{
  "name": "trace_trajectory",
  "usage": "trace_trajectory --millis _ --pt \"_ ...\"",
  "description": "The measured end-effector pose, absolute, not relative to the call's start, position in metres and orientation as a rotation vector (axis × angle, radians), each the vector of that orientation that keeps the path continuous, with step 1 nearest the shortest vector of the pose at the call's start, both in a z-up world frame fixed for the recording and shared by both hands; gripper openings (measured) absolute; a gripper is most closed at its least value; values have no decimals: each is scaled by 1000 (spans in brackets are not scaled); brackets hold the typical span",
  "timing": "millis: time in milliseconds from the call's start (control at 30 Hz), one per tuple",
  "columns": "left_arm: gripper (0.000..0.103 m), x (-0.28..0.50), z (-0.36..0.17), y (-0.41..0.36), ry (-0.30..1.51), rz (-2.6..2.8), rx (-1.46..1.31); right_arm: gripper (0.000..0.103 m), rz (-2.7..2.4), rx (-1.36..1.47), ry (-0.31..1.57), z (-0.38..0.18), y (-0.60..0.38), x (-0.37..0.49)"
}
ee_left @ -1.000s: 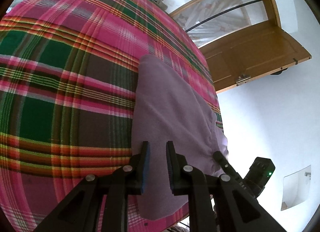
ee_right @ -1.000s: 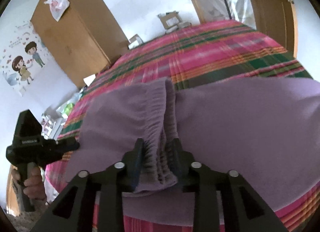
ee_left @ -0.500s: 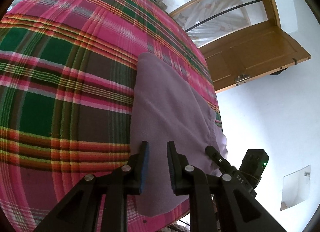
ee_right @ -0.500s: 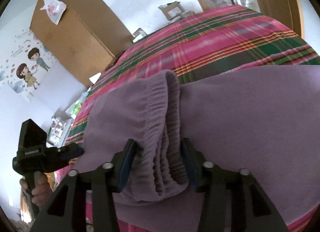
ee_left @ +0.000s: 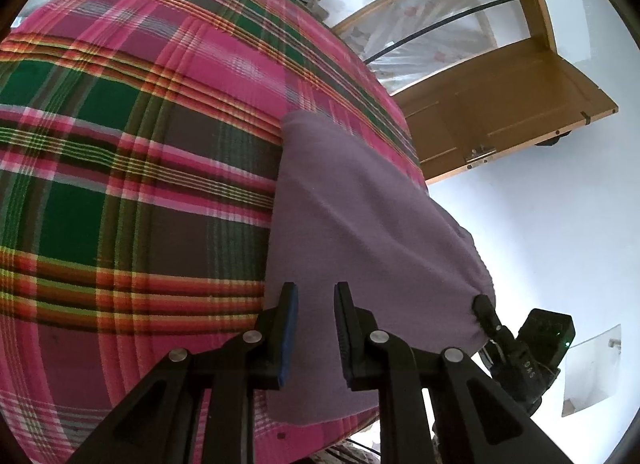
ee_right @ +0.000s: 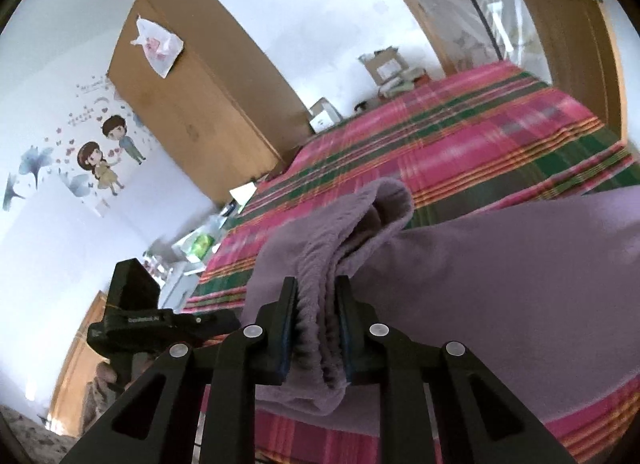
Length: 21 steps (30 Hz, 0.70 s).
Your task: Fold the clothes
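Purple garment (ee_right: 500,284) is lying along the near edge of the plaid bed (ee_left: 140,144). Right tongs (ee_right: 316,296) are closing, pads pinching the garment's gathered waistband and lifting it. Left tongs (ee_left: 316,304) are hovering above the cloth, jaws slightly parted, gripping nothing.

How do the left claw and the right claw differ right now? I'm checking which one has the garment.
The right claw has the purple garment's gathered waistband bunched between its closing jaws; the left claw has only a gap between its jaws, poised above flat cloth. The right claw lifts its fold off the plaid bedspread; under the left, the garment lies flat. Both are black, two-fingered and blue-padded.
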<state>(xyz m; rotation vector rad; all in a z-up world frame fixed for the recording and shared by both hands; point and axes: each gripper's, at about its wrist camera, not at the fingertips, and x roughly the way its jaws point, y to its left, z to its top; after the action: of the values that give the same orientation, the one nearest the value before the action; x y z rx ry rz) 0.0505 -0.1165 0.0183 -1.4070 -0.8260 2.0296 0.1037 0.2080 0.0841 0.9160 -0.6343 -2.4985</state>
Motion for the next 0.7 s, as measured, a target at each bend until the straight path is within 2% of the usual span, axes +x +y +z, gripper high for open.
trace_trajectory --millis 300,400,600,700 --pt "19 53 15 -112 -791 2024 -1442 23 -2559 1158 -628 32 214 93" --pt "19 54 17 -108 -772 2028 -1443 29 -2586 1149 -568 39 214 90" --pt "19 56 15 -110 -770 2019 -1447 32 -2623 1025 -575 60 231 66" --pt "19 55 14 -112 -772 2014 -1452 32 -2603 1057 -610 58 237 43"
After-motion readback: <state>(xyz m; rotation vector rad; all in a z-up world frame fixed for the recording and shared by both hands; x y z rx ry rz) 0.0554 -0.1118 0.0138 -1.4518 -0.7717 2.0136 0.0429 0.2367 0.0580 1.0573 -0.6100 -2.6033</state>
